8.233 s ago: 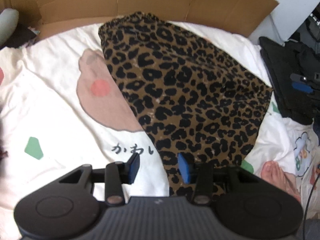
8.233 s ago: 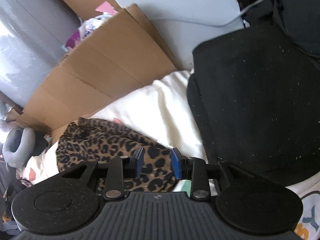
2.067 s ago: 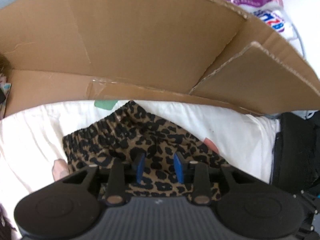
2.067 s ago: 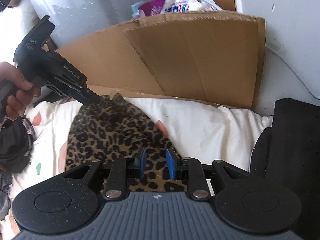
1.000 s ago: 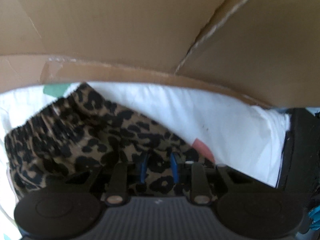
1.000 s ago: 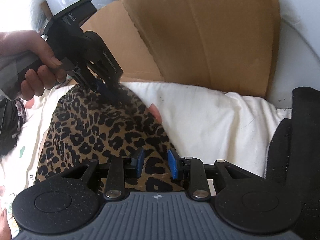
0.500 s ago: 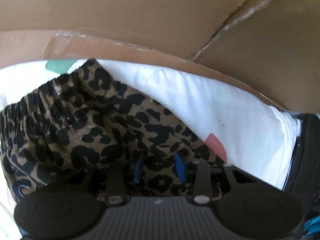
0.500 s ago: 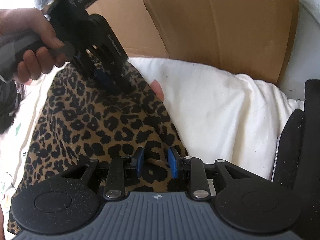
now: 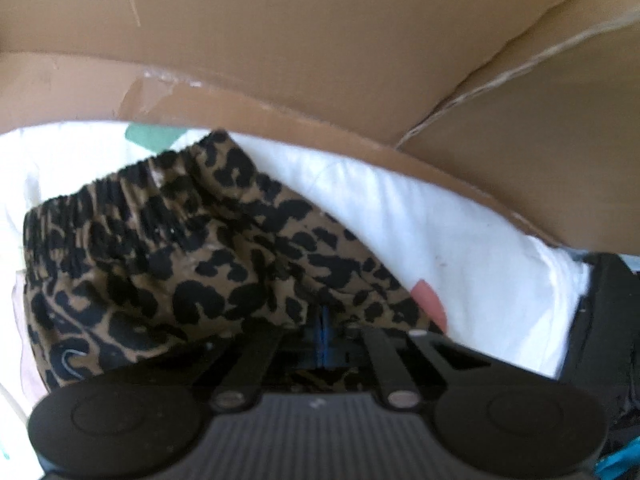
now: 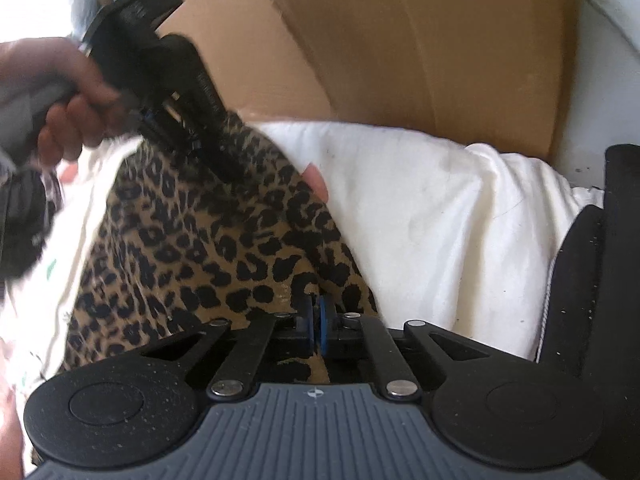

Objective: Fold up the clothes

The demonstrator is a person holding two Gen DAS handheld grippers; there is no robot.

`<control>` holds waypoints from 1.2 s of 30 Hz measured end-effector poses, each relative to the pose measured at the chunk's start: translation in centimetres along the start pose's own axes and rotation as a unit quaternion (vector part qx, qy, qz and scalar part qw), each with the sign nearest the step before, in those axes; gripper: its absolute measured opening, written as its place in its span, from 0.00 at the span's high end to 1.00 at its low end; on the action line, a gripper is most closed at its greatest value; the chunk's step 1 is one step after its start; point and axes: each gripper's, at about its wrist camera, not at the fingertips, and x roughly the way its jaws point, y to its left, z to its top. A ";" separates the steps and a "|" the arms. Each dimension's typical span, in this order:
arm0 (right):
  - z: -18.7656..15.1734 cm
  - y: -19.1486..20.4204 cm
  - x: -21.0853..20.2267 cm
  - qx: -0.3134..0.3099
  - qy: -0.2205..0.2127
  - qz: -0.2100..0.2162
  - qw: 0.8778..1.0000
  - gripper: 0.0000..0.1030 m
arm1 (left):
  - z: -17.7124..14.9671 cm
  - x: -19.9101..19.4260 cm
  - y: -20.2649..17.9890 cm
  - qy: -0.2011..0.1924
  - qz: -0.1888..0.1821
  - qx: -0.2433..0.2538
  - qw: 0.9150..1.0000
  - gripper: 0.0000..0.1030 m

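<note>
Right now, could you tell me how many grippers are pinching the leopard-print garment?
2: the left gripper at its far gathered end, the right gripper at its near edge.

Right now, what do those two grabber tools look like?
Each is black, with a ribbed grey base, two round black discs, silver rivets on thin black link bars, and blue pads on the fingers: left gripper, right gripper. Any lettering is blurred.

Black tool [image 10: 316,326], blue pads [image 10: 323,320], ribbed grey housing, silver screws

Soft matt leopard-print cloth garment [image 9: 208,264] on a white cotton sheet [image 10: 440,216], beside rough matt brown cardboard [image 9: 320,40].
</note>
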 end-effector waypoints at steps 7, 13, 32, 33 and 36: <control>-0.5 0.2 -1.4 0.010 -0.017 -0.007 1.000 1.00 | -0.2 -2.8 -0.4 -0.052 -0.037 0.009 0.998 1.00; -0.8 0.2 -1.5 0.022 -0.015 -0.015 1.000 1.00 | -0.4 -2.4 -1.3 -0.071 -0.051 0.015 0.996 1.00; -1.5 1.7 -0.3 0.051 0.003 -0.061 0.997 1.00 | 0.4 0.1 -3.0 -0.083 -0.047 0.062 0.993 0.89; -1.5 1.8 -0.3 0.052 0.003 -0.062 0.997 1.00 | 0.4 -0.8 -2.7 -0.088 -0.044 0.067 0.993 0.88; -1.5 2.2 -0.2 0.058 0.005 -0.062 0.996 1.00 | 0.6 -3.1 -1.6 -0.100 -0.029 0.079 0.991 0.88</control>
